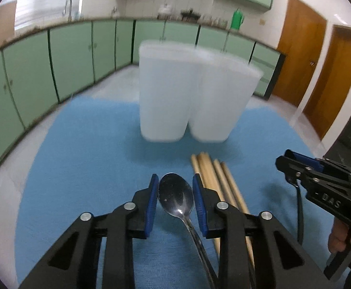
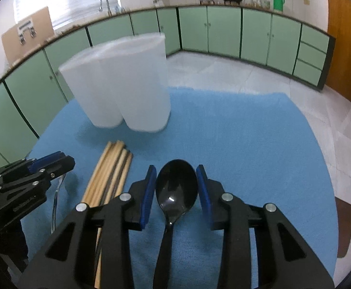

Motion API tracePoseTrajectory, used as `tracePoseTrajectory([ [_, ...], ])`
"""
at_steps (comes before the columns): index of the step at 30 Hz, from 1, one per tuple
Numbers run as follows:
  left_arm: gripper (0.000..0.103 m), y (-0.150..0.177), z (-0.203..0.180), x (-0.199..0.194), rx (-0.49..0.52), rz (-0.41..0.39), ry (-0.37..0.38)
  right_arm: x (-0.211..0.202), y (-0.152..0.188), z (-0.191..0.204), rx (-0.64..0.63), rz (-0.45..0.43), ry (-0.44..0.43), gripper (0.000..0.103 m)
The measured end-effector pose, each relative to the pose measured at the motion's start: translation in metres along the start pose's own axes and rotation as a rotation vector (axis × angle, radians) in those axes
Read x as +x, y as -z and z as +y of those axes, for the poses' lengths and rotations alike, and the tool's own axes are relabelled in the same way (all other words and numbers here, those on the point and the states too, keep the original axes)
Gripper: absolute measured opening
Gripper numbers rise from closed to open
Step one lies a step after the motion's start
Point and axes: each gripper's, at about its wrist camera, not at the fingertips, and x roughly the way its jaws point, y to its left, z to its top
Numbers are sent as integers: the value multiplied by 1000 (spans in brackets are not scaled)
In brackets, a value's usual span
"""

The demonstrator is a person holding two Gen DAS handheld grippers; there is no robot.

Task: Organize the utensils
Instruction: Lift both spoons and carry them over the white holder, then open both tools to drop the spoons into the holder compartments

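My left gripper [image 1: 174, 186] is shut on the bowl of a steel spoon [image 1: 176, 196], whose handle runs back under the gripper. My right gripper [image 2: 176, 176] is shut on the bowl of a black spoon [image 2: 176, 185]. Both are low over the blue cloth [image 1: 84, 159]. Several wooden chopsticks [image 1: 210, 171] lie on the cloth between the grippers; they also show in the right wrist view [image 2: 114, 166]. Two white translucent containers [image 1: 190, 91] stand upright side by side ahead; they also show in the right wrist view [image 2: 124, 82].
The right gripper shows at the right edge of the left wrist view [image 1: 320, 180], the black spoon's handle hanging below it. The left gripper shows in the right wrist view [image 2: 30, 171]. Green cabinets [image 2: 223, 31] line the room. The cloth's far edge [image 2: 223, 91] lies behind the containers.
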Motion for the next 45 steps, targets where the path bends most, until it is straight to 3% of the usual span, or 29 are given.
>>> tracePoseTrajectory([
  [7, 28, -12, -10, -43, 76, -195, -21, -27, -22, 5, -34, -152, -39, 32],
  [21, 28, -32, -13, -79, 88, -350, -17, -57, -74, 0, -38, -377, -118, 32],
  [27, 28, -73, -3, -116, 63, -492, 11, -59, -111, -1, -23, -472, -149, 32],
  [33, 28, -122, -2, -117, 75, -604, 10, -48, -153, -1, 2, -549, -166, 32],
  [39, 28, -151, -1, -75, 82, -615, -20, -12, -179, -1, 15, -564, -110, 32],
  [45, 28, -156, 7, -25, 84, -523, -19, 28, -181, -5, 31, -510, -72, 33],
])
